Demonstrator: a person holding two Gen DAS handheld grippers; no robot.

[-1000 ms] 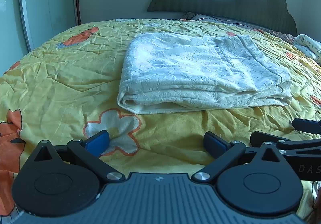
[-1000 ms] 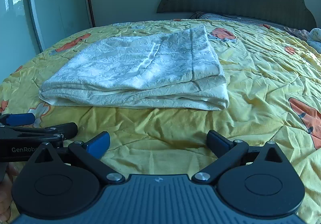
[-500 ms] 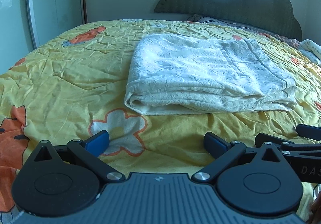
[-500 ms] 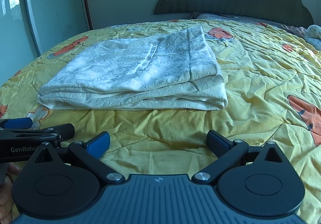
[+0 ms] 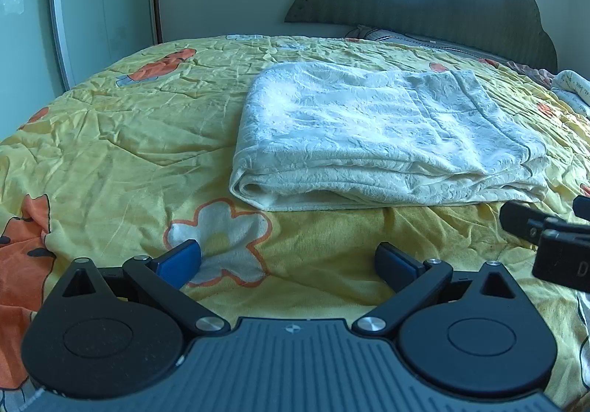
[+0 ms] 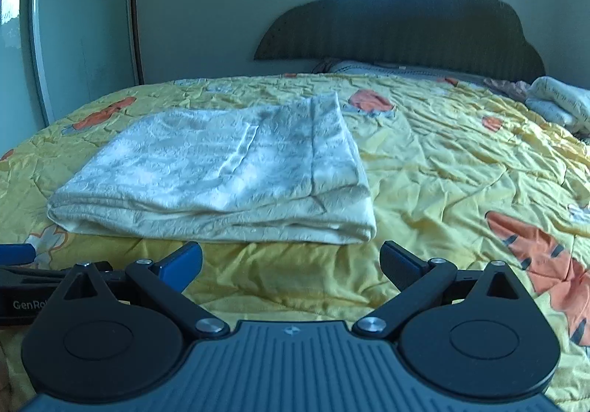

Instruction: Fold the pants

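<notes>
A: Found the pants (image 5: 387, 131) lying as a flat stack on the bed (image 5: 110, 153), roughly midway between its near edge and its headboard end; noticed a rounded fold at the stack's left side and loose layered ends at its right.

B: Agreed; looked neat enough, though slightly staggered at the near right corner, with the lower layers peeking out past the top one.

A: And the tools? Saw the left gripper (image 5: 289, 256) spread wide, pinching nothing, low over the yellow quilt (image 5: 121, 198) and just short of the stack's near side.

B: Same for the right gripper (image 6: 291, 257); spread wide, empty, tips close to the near right corner without touching the cloth; sat just beside the left one.

A: Judged the folding itself as good as done, then; took the step in hand to be a clean release and a final check.

B: Probably; best handled by keeping both sets of fingers apart and moving straight away from the stack, low but clear of the quilt, so as not to snag a wrinkle and drag the layers askew.

A: And if tidying seemed worthwhile?

B: Would have nudged that staggered corner only; pinched all layers together rather than the top one alone, slid them flush, then let go gently; thin crinkled cloth like that seemed likely to shift at the lightest tug.
</notes>
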